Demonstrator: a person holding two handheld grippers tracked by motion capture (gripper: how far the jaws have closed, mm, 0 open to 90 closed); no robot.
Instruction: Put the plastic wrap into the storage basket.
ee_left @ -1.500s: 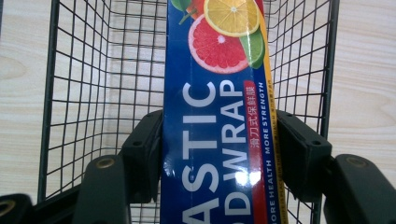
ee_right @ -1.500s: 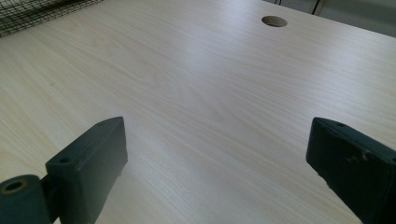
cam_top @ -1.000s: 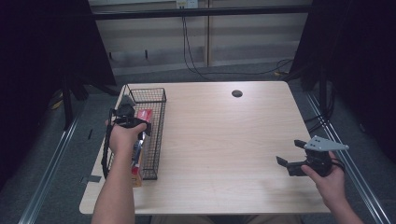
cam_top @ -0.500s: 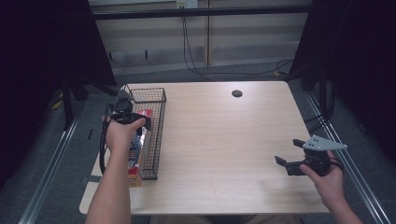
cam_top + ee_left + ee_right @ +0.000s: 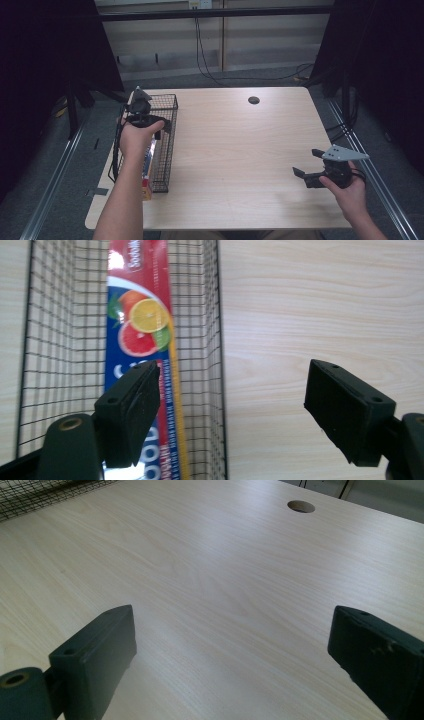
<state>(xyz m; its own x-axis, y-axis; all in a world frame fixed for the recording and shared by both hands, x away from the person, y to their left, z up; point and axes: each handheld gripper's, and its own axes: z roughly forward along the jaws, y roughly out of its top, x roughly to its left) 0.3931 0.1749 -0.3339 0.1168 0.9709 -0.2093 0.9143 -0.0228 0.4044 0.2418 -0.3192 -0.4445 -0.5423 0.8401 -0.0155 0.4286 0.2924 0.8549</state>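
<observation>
High view: light wood desk (image 5: 235, 150) w/ a round cable hole (image 5: 253, 100) near its far edge. A narrow black wire basket (image 5: 165, 145) lay along the desk's left side, running near to far. Inside it lay a long red box (image 5: 150, 155) printed w/ citrus slices; its near end stuck out past the basket's near end.

Left gripper (image 5: 145, 120), held in the person's left hand (image 5: 134, 137), hovered over the far part of the basket. Left gripper view: jaws stood wide apart, nothing between them; one jaw was over the box (image 5: 142, 330) in the basket (image 5: 50, 340), the other over bare desk (image 5: 320, 305) to the basket's right.

Right gripper (image 5: 307, 175), in the right hand (image 5: 350, 192), sat at the near right of the desk, well apart from the basket, pointing left. Right gripper view: jaws spread wide and empty, above bare desk (image 5: 215, 580); cable hole (image 5: 301, 506) ahead at the far side, basket corner (image 5: 45, 492) at top left.
</observation>
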